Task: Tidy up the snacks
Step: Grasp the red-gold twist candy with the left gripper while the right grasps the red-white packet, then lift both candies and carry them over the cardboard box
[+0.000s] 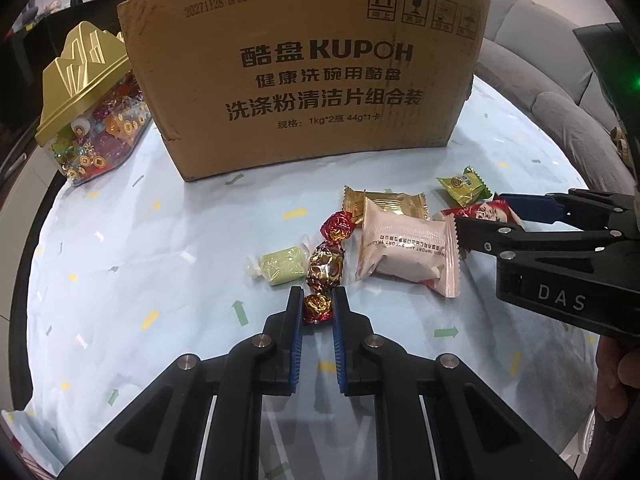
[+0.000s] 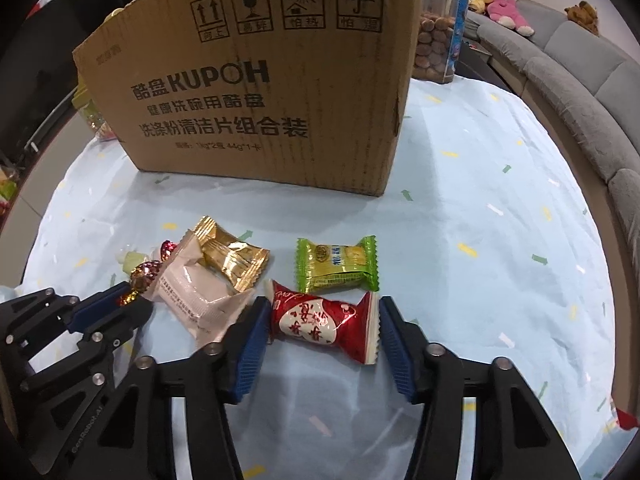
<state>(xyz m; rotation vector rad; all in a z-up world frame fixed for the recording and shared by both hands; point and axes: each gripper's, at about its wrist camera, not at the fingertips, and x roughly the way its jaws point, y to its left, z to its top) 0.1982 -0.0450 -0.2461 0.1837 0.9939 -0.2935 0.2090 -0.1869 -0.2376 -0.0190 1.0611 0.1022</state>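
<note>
Cardboard dominates both views: a brown box (image 1: pixel 304 68) printed KUPOH stands upright on the counter (image 1: pixel 168 240), which wears a pale blue cloth with small arrow marks. Every snack lies in front of that box. Nearest it sit a gold packet (image 1: pixel 384 202) and a green packet (image 2: pixel 336 264); a pink-white pouch (image 1: pixel 408 252) overlaps the gold packet's near side. Left of the pouch are two foil candies and a pale green sweet (image 1: pixel 280 265). The left gripper (image 1: pixel 317 308) is closed on a small red-and-gold foil candy (image 1: pixel 317 307), pinched between its blue pads low over the cloth. The right gripper (image 2: pixel 322 320) is spread wide around a red wrapped snack (image 2: pixel 324 320), its pads at either end of the wrapper. Beside the box's left edge stands a gold-lidded candy container (image 1: pixel 92 120).
</note>
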